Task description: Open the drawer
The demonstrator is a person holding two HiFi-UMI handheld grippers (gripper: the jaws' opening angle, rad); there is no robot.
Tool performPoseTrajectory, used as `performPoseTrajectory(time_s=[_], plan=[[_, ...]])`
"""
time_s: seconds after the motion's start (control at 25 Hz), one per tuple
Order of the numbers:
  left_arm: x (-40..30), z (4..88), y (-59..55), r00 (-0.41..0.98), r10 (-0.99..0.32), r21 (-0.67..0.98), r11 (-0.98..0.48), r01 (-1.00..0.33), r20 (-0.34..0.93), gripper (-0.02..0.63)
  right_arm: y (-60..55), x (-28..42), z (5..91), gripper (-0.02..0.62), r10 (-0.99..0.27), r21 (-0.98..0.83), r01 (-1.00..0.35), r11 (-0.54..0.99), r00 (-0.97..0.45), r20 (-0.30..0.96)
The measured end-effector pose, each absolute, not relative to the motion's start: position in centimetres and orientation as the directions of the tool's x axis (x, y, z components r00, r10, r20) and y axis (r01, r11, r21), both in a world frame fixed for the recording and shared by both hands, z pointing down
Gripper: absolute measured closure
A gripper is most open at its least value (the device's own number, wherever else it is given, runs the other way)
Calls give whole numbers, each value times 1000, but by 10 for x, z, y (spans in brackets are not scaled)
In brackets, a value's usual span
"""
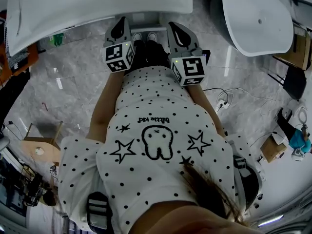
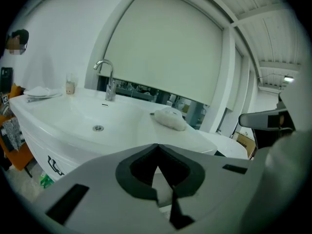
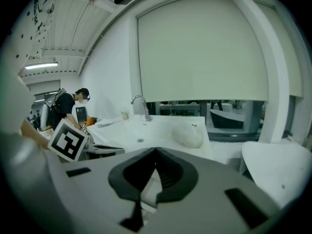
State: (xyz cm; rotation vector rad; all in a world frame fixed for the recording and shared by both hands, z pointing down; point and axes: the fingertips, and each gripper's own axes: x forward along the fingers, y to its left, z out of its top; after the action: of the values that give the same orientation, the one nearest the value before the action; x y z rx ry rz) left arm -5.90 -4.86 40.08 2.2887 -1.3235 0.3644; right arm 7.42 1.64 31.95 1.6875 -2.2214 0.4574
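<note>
Left gripper (image 2: 157, 146) jaws together, empty | right gripper (image 3: 156, 151) jaws together, empty | sink unit (image 2: 36, 139) glossy white

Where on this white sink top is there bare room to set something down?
Bare counter lies right of the white cloth, up to the sink top's end, and between cloth and basin. The back left corner is crowded: a cup and a flat dish beside the faucet.
</note>
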Motion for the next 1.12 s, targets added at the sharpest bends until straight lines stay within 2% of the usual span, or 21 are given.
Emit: performPoseTrajectory(time_s=[0.4,1.12], plan=[[-58,344,-58,524,-787,228,-473,-851,326,603,2,79,306,581,-887,-49,-969,244,-243,392],[-66,270,-65,565,-808,279,-512,-813,165,601,-16,97,285,581,-920,-22,-980,196,-191,343]])
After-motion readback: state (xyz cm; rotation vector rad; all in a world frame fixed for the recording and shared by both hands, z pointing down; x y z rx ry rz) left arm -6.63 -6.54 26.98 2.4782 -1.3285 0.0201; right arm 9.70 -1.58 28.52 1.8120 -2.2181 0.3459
